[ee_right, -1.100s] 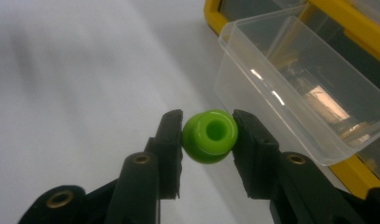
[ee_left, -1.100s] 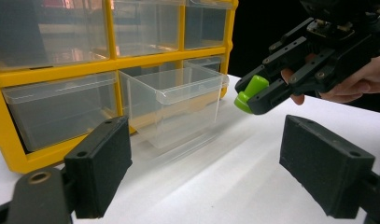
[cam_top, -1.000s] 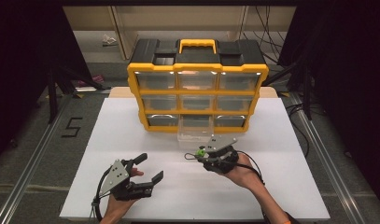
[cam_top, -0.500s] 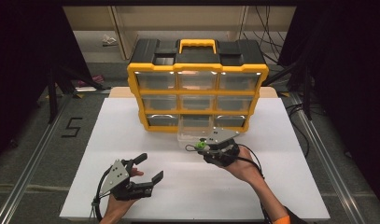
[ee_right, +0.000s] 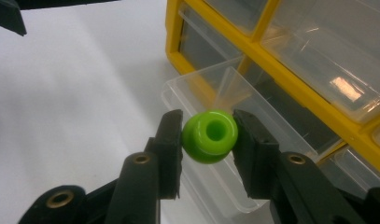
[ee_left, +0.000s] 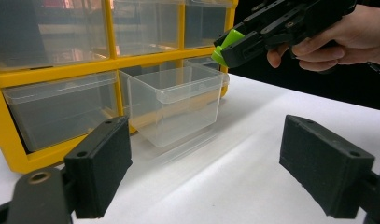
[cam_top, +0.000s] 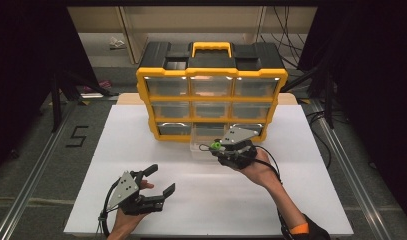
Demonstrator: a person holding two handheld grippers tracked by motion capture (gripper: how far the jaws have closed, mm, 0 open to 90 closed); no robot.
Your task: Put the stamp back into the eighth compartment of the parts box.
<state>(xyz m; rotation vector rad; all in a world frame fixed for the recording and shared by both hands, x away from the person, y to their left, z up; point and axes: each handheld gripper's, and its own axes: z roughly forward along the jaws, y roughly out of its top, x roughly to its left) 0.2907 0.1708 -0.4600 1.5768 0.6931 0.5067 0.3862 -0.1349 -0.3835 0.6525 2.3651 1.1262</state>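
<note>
Nearest the person, the left gripper rests low over the white table, held in the left hand, its two black jaws spread wide with nothing between them; in the left gripper view the bare tabletop shows in the gap. Ahead of it and to its right, the right gripper, held in the right hand, is clenched on a green bead; in the right gripper view the bead sits squarely between the two pads, its hole facing the camera. Directly beneath and just beyond the bead is a clear drawer, pulled out from the bottom row and open at the top; the bead hangs above its near rim, not touching it. Behind the drawer stands the yellow cabinet of clear drawers with its black top and yellow handle, at the far side of the table.
</note>
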